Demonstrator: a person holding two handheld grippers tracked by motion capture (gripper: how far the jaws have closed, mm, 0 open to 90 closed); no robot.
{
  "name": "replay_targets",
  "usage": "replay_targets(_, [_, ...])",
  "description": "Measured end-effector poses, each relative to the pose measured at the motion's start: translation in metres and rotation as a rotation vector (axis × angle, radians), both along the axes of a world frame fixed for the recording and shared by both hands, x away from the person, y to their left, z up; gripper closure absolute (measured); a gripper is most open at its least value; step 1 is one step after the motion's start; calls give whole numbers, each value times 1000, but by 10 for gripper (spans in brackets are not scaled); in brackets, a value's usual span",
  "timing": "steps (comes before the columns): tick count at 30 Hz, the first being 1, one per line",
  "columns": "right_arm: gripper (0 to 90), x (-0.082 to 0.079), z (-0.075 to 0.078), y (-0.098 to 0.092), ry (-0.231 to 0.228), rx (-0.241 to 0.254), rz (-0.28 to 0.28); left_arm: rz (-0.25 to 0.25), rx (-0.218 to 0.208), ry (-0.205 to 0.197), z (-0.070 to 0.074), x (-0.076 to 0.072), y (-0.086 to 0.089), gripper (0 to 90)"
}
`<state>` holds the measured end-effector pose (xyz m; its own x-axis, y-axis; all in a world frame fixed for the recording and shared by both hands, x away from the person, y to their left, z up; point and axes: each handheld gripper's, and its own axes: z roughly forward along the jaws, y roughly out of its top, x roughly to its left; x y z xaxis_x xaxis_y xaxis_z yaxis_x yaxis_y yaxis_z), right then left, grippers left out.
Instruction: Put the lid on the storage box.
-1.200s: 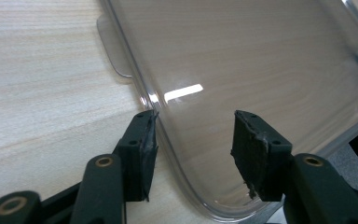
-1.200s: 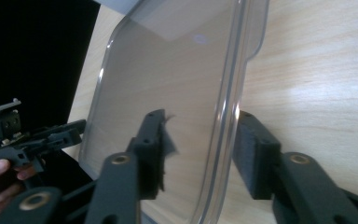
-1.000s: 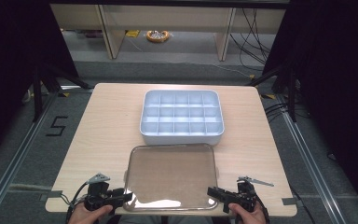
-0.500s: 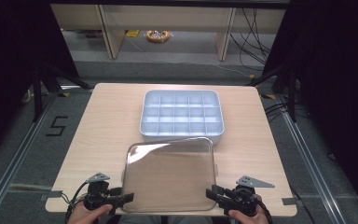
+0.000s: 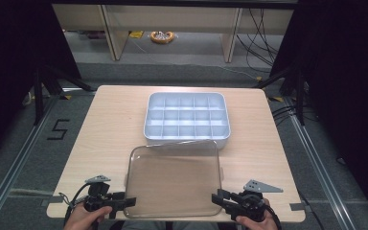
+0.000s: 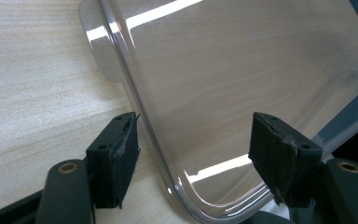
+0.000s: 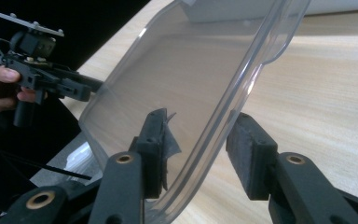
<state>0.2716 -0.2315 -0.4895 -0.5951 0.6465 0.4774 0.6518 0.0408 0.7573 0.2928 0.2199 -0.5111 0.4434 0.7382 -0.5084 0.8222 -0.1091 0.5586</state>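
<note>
Compartment tray (image 5: 187, 118) touches clear lid's (image 5: 175, 179) far edge.

Each hand at the bottom of the high view grips a black pistol-shaped two-jaw tool, the left gripper (image 5: 130, 201) and the right gripper (image 5: 215, 197), both topped by a screw-dotted grey three-cornered plate, with brass-ringed pivots, worn black rubber pads (image 6: 123, 163) and a trailing black cable.
</note>
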Motion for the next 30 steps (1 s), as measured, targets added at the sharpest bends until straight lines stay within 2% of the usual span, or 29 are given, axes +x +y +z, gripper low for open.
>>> replay_targets(4, [603, 1, 0, -2, -29, -12, 30, 22, -11, 4, 0, 0, 0, 313])
replay_targets(7, [605, 1, 1, 0, -26, -8, 46, 28, -11, 1, 0, 0, 0, 313])
replay_targets(8, [609, 0, 2, 1, -19, -6, 47, 29, -10, -3, -1, 0, -1, 312])
replay_targets(9, [609, -2, 3, 1, 5, -27, 34, 22, -11, -1, -1, -1, -1, 311])
replay_targets(10, [609, 0, 1, 2, -39, -28, 56, 27, -22, 0, -1, -1, -1, 316])
replay_targets(11, [611, 1, 1, 0, -39, -37, 58, 27, -7, -1, -1, -1, 0, 353])
replay_targets(13, [612, 1, 1, -1, -22, -43, 27, 33, -6, -15, -1, -2, 1, 507])
replay_targets(14, [615, 0, 1, -1, 20, -23, 2, 23, -7, -18, -1, -2, 2, 544])
replay_targets(15, [615, 0, 1, -4, 34, -24, -7, 13, -3, -29, -1, -3, 1, 572])
replay_targets(16, [615, 2, 0, -6, 26, -36, -7, 15, 2, -45, 0, -4, 0, 582])
replay_targets(17, [615, 2, -1, -5, 59, -32, -30, 13, 6, -53, 1, -4, -1, 589])
replay_targets(18, [615, 2, -1, -5, 58, -56, -38, 16, 7, -63, 1, -4, -1, 595])
replay_targets(19, [614, 2, -2, -4, 65, -48, -42, 14, 6, -68, 1, -4, 0, 603])
replay_targets(20, [612, 2, -3, -3, 53, -63, -53, 28, -7, -72, 2, -5, -1, 614])
replay_targets(21, [611, 2, -1, -3, 61, -74, -51, 30, -11, -76, 2, -5, 0, 623])
replay_targets(22, [615, 3, -1, -4, 42, -132, -49, 43, -19, -83, 3, -5, 0, 638])
replay_targets(23, [625, 2, 0, -2, 26, -185, -73, 44, -18, -90, 4, -5, 1, 649])
replay_targets(24, [624, 0, 1, 0, 46, -196, -92, 53, -13, -96, 4, -6, 0, 644])
replay_targets(25, [625, 0, 2, 1, 66, -185, -86, 55, -6, -103, 4, -6, -1, 634])
replay_targets(26, [625, 2, 2, 0, 38, -218, -79, 62, -3, -102, 4, -6, -1, 631])
replay_targets(28, [635, 1, 3, 4, 57, -199, -73, 81, -7, -111, 5, -6, 1, 636])
replay_targets(30, [643, 3, 2, 1, 19, -216, -65, 97, -34, -119, 6, -6, 3, 655])
